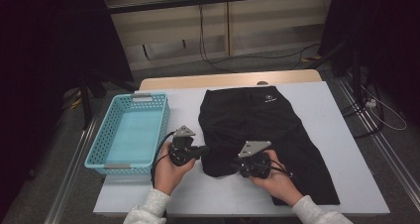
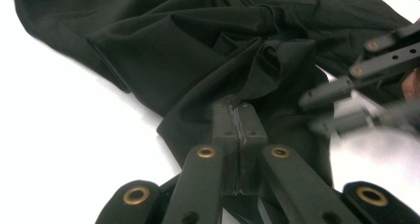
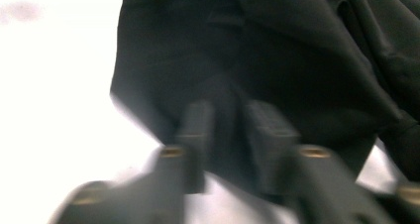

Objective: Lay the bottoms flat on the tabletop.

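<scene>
Lying rumpled on the white table (image 1: 341,135), the black shorts (image 1: 257,125) have 2 grippers, left gripper (image 2: 238,116) and right gripper (image 3: 229,116), both clamped on the near hem.

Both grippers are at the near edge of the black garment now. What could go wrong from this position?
1. The left gripper is shut on only a thin fold of the black garment, so the cloth may slip out when lifted.
2. The right gripper has cloth between its jaws, but its view is blurred, so its hold may be poor.
3. The two grippers sit close together; lifting may bunch the garment instead of folding it cleanly beside the blue basket.
</scene>
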A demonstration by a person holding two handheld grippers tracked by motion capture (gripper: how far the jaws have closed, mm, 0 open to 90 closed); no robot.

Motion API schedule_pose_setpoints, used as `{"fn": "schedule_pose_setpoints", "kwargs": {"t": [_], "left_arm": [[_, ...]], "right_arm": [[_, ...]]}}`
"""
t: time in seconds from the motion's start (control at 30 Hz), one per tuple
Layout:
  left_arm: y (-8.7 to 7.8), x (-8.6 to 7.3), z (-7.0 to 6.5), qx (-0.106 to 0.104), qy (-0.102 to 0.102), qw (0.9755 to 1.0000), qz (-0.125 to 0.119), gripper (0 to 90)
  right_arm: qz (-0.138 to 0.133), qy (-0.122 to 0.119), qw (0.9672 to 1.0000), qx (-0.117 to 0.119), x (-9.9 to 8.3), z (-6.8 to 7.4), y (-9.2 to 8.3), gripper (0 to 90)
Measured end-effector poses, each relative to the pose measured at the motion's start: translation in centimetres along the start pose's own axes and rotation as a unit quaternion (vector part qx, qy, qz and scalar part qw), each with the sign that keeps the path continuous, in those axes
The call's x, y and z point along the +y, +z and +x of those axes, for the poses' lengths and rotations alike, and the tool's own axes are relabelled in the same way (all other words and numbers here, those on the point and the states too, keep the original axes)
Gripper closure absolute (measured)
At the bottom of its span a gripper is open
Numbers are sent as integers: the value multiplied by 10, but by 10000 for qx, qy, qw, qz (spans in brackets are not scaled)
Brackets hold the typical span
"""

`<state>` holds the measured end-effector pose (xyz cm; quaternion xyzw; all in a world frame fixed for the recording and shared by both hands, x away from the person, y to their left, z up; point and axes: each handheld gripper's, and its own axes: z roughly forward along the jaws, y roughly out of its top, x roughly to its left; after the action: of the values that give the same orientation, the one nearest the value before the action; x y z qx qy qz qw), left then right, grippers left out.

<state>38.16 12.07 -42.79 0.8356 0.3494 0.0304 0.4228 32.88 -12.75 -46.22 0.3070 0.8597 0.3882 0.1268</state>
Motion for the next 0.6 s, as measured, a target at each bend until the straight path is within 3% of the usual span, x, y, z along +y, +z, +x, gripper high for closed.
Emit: {"fn": "schedule_pose_setpoints", "kwargs": {"t": [0.17,0.3,0.37,0.43,0.6], "left_arm": [[-3,1,-2,-57,49,10000,-32,895],[-4,-2,-3,-77,23,10000,23,896],[-5,-4,-4,-117,13,9999,38,895],[-6,-5,-5,-137,26,9999,61,895],[-7,-7,-4,-142,3,9999,81,895]], "right_arm": [[22,-45,9999,128,-3,-2,-9,900],[-128,-13,9996,234,-10,2,-31,900],[-68,3,9997,215,-14,1,-35,900],[-91,95,9998,170,-18,0,-38,882],[-304,-67,9995,102,-11,1,-39,749]]}}
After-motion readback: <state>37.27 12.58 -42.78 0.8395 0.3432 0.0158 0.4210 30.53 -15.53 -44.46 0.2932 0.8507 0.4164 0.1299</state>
